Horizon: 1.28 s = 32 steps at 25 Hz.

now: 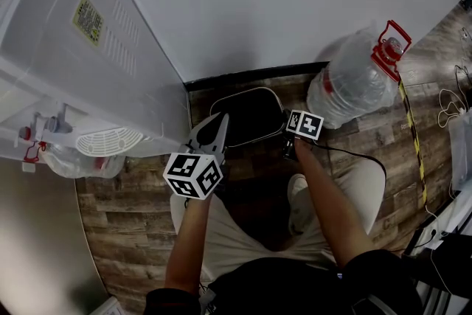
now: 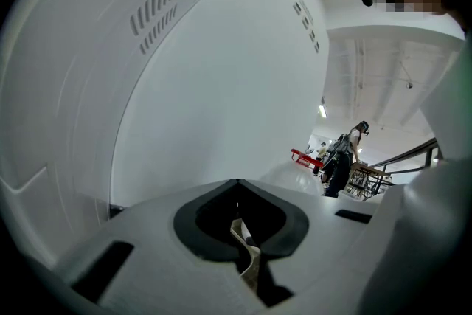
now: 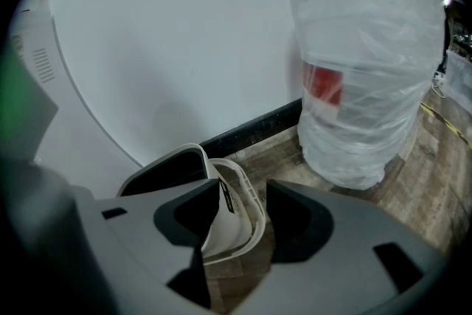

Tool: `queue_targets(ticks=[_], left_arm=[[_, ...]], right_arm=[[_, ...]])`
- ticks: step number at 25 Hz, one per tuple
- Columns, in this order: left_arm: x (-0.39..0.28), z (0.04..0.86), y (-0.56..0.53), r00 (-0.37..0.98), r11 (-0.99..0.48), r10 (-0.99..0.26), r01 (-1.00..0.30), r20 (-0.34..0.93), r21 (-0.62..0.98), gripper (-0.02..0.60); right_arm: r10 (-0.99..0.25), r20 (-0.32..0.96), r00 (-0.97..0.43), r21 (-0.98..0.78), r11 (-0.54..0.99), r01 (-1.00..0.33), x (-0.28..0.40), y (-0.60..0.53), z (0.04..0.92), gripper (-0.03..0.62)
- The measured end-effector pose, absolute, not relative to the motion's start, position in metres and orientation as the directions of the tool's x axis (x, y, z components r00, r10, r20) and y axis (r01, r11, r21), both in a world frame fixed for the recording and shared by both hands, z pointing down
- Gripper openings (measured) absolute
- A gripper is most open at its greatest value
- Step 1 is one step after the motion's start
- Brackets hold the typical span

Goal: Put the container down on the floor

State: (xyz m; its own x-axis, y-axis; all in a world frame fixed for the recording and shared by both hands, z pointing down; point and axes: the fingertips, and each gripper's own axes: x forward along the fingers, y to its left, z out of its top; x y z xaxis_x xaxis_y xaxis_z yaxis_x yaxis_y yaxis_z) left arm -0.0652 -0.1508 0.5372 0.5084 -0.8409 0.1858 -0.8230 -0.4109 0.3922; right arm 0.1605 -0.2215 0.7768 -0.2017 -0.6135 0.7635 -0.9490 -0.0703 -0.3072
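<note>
While the rectangular white-walled plastic container with the dark inside (image 1: 251, 118) is seen resting on the wood-plank floor (image 1: 110, 206), tucked against the black baseboard (image 1: 236, 77), the set-down is judged as good as done. Its near white wall is straddled by the right gripper (image 3: 243, 192), jaws spread wide and pads clear of it, so the bin stands by itself. The left gripper (image 2: 238, 192) is held by the container's left rim, jaws drawn almost together, nothing seen gripped. A large clear plastic water bottle with a red handle (image 1: 354, 81) stands near on the right and a tall white dispenser (image 1: 66, 63) crowds the left, so open room is found only back toward the person.
</note>
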Motion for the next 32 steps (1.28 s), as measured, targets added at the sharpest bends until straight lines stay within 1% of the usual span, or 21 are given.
queue_targets(ticks=[13, 24, 26, 28, 32], left_arm=[[-0.066, 0.535, -0.151, 0.51, -0.415, -0.84, -0.823, 0.185, 0.387, 0.017], [-0.063, 0.528, -0.155, 0.507, -0.414, -0.844, -0.822, 0.172, 0.391, 0.017], [-0.063, 0.527, -0.157, 0.502, -0.406, -0.848, -0.821, 0.169, 0.402, 0.017], [-0.063, 0.525, -0.159, 0.494, -0.394, -0.854, -0.818, 0.162, 0.419, 0.017], [-0.058, 0.518, -0.165, 0.5, -0.399, -0.854, -0.807, 0.143, 0.435, 0.017]], right_arm=[[-0.607, 0.767, -0.208, -0.298, -0.05, -0.953, 0.157, -0.22, 0.772, 0.186], [-0.62, 0.751, -0.226, -0.314, -0.034, -0.949, 0.146, -0.232, 0.734, 0.184], [-0.617, 0.749, -0.24, -0.314, -0.012, -0.949, 0.14, -0.233, 0.723, 0.17], [-0.616, 0.746, -0.253, -0.303, 0.025, -0.953, 0.133, -0.237, 0.71, 0.128], [-0.636, 0.717, -0.285, -0.29, 0.1, -0.952, 0.119, -0.248, 0.676, 0.081]])
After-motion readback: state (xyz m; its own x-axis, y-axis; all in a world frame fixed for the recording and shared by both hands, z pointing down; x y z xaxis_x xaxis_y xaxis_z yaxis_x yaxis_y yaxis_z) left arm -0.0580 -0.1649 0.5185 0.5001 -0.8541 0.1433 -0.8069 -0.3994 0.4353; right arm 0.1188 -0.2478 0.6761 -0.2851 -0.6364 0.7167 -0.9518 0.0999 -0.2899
